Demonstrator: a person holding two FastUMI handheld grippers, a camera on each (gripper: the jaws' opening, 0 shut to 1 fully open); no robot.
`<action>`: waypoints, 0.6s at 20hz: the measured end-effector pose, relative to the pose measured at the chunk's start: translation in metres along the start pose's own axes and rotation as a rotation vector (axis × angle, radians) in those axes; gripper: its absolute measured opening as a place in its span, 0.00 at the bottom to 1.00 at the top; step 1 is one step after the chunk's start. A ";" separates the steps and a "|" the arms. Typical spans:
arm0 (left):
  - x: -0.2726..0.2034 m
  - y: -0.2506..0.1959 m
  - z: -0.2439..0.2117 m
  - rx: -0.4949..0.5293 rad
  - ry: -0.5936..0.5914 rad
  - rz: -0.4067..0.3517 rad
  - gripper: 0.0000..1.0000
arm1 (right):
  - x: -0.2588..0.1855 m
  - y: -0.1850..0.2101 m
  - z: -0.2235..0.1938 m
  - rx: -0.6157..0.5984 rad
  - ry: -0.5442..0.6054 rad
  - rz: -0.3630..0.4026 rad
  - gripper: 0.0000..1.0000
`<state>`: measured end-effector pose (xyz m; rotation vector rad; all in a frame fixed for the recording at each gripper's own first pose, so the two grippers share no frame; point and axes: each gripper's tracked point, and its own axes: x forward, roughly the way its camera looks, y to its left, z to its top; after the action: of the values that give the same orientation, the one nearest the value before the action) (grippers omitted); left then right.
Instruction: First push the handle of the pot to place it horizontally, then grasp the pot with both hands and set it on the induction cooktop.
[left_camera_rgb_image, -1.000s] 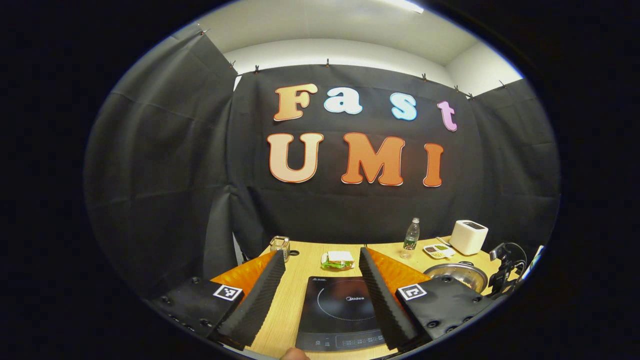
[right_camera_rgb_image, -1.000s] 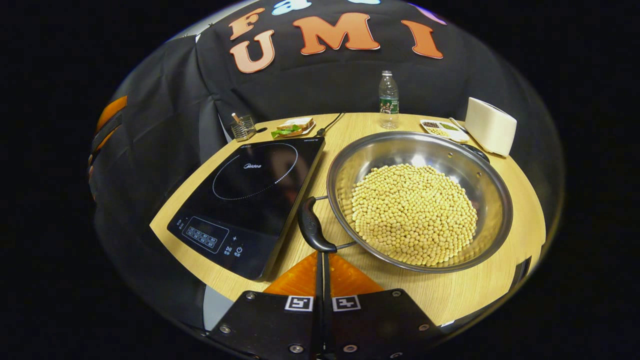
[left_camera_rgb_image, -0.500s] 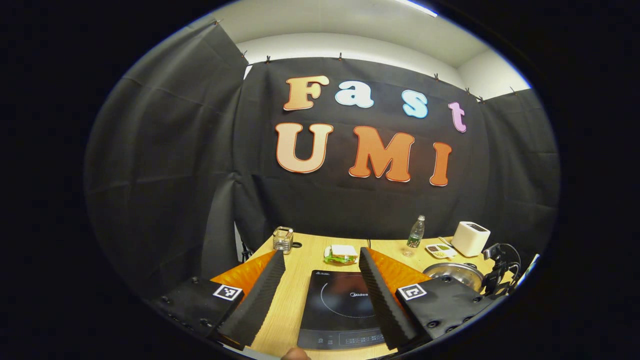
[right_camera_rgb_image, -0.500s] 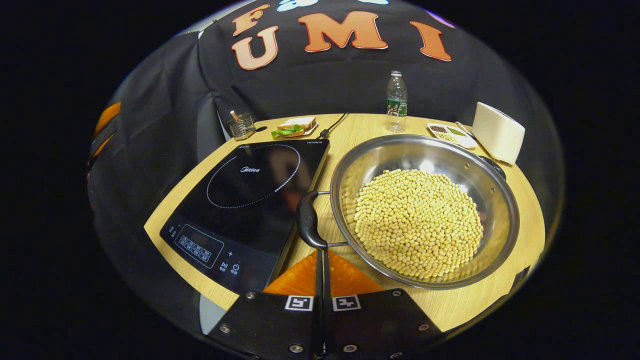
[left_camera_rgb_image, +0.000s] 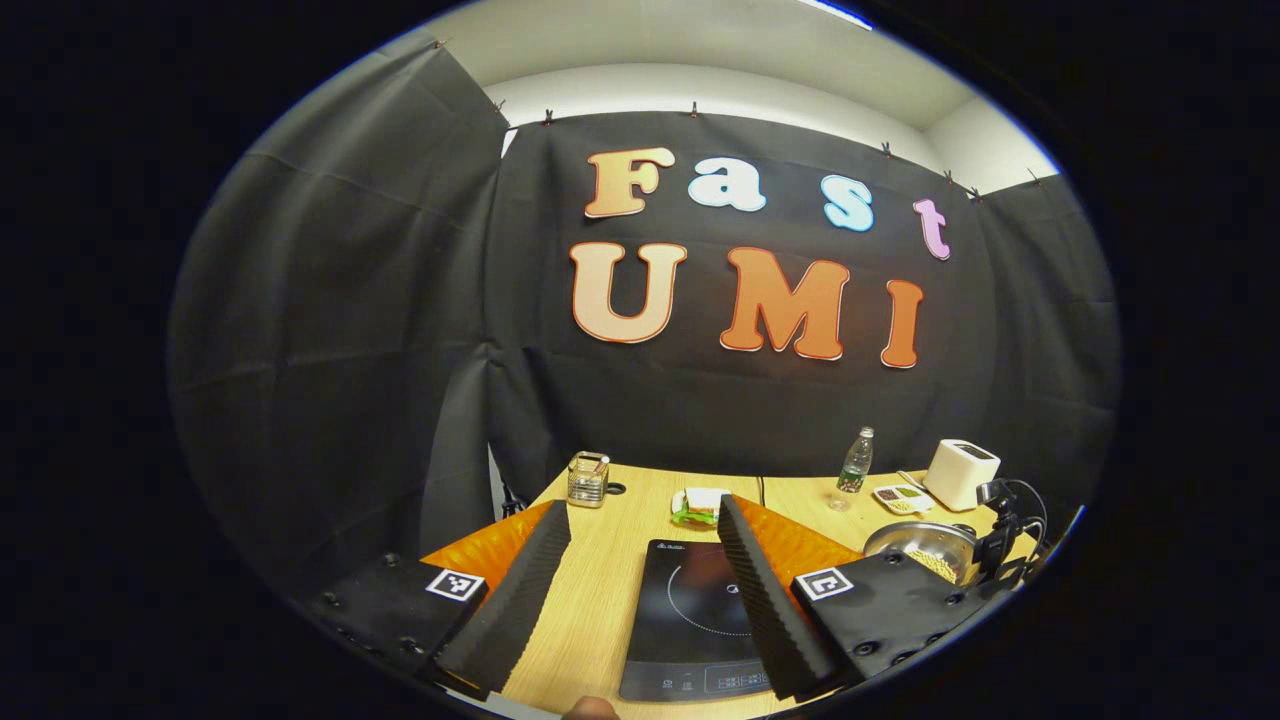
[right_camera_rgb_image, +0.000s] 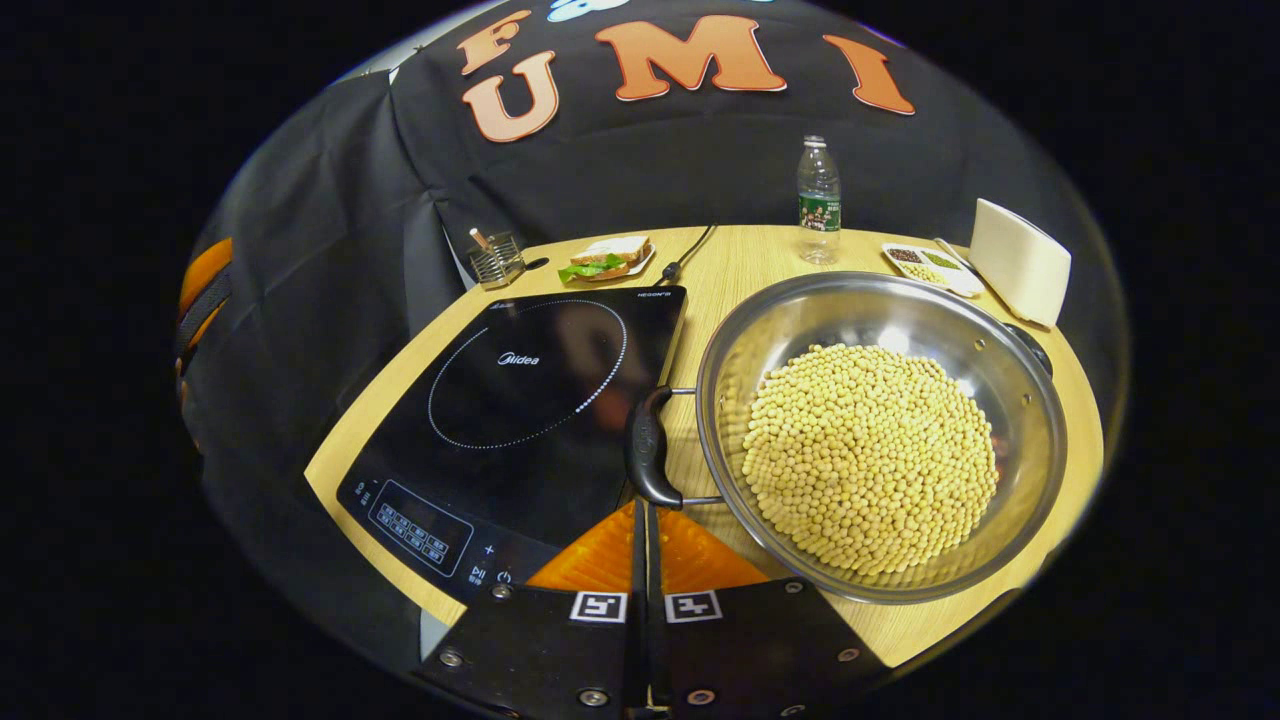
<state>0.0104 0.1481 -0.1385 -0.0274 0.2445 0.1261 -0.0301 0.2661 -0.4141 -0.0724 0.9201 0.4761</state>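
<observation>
Left gripper (left_camera_rgb_image: 640, 560): held level above the table's near left edge, fingers spread wide apart with nothing between them; aimed over the induction cooktop (left_camera_rgb_image: 690, 620) toward the back edge.
Right gripper (right_camera_rgb_image: 645, 520): tilted down over the near edge, fingers pressed together, tips just below the near handle (right_camera_rgb_image: 650, 460).
Pot (right_camera_rgb_image: 880, 440): steel, filled with soybeans (right_camera_rgb_image: 870, 455); rests on the table (right_camera_rgb_image: 740, 265) just right of the cooktop (right_camera_rgb_image: 520, 400), toward the right edge.
Near handle: black, lying between pot rim and cooktop edge.
Back edge: bottle (right_camera_rgb_image: 818, 200), toaster (right_camera_rgb_image: 1020, 262), sandwich plate (right_camera_rgb_image: 605, 262), glass holder (right_camera_rgb_image: 495, 260).
</observation>
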 end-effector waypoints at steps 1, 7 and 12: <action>0.002 0.002 -0.003 -0.003 0.008 -0.001 0.98 | 0.002 0.000 0.001 0.006 0.002 0.002 0.00; 0.012 0.012 -0.007 0.001 0.013 0.020 0.98 | 0.013 0.000 0.013 0.056 0.000 0.013 0.00; 0.019 0.014 -0.011 0.003 0.025 0.018 0.98 | 0.021 0.005 0.023 0.056 -0.010 0.018 0.00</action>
<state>0.0239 0.1633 -0.1540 -0.0238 0.2695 0.1437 -0.0043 0.2838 -0.4159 -0.0109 0.9247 0.4665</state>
